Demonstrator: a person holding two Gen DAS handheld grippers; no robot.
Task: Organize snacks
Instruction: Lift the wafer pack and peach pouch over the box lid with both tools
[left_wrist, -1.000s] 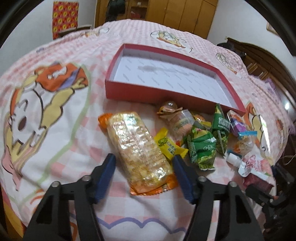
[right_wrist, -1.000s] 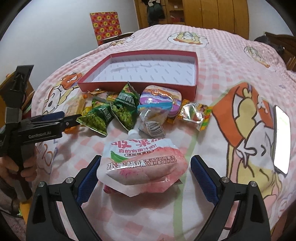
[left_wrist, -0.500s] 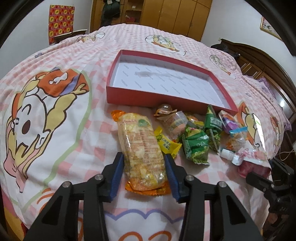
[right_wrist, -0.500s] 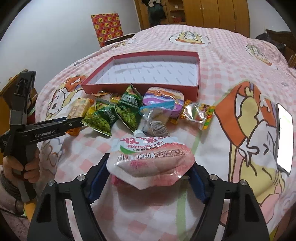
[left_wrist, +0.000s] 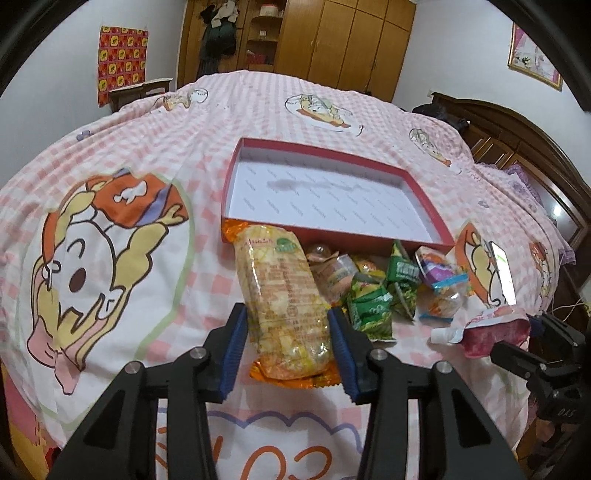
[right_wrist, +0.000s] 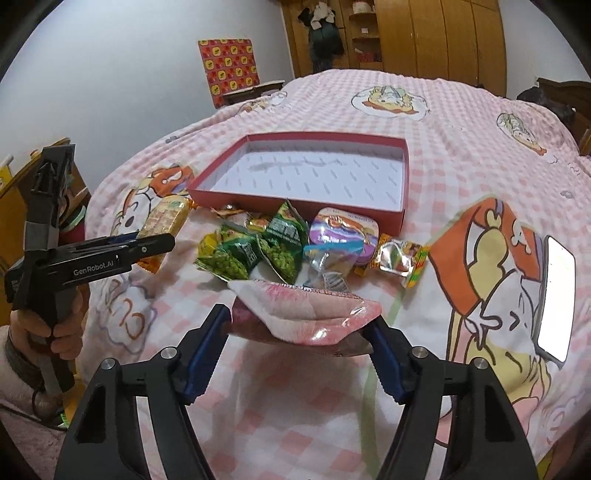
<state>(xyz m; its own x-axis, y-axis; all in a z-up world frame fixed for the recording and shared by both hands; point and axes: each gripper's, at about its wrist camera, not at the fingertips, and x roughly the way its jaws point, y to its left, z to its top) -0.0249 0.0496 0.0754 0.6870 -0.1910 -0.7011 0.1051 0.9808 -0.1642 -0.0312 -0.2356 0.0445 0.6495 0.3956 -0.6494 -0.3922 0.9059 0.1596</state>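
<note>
- Snacks lie in a loose heap on the pink checked bedspread (left_wrist: 177, 155), just in front of the near wall of the red box (left_wrist: 332, 236), whose white floor holds nothing.
- Left wrist view: the left gripper (left_wrist: 288, 350) has its blue pads pressed on both long sides of the yellow cracker pack (left_wrist: 284, 299); the pack's near end sits between the pads and its far end reaches up to the box wall. The jaws have just been closing, and the pack is between them.
- Only that view shows the dark wooden headboard (left_wrist: 517, 133) and a framed picture (left_wrist: 535, 55) on the wall.
- Right wrist view: the right gripper (right_wrist: 299, 343) pinches the pink juice pouch (right_wrist: 306, 314) by its two ends, the pouch lifted off the bedspread and sagging across the gap. These jaws too have just been closing.
- Only this view shows the person's left hand (right_wrist: 59, 328) wrapped round the other tool's handle, a pale sleeve below it.
- Both views show the two green pea packets (right_wrist: 258, 247) and a lit phone (right_wrist: 556, 299) lying on the bedspread, well to the right of the heap.
- Both grippers point slantwise down toward the box.
</note>
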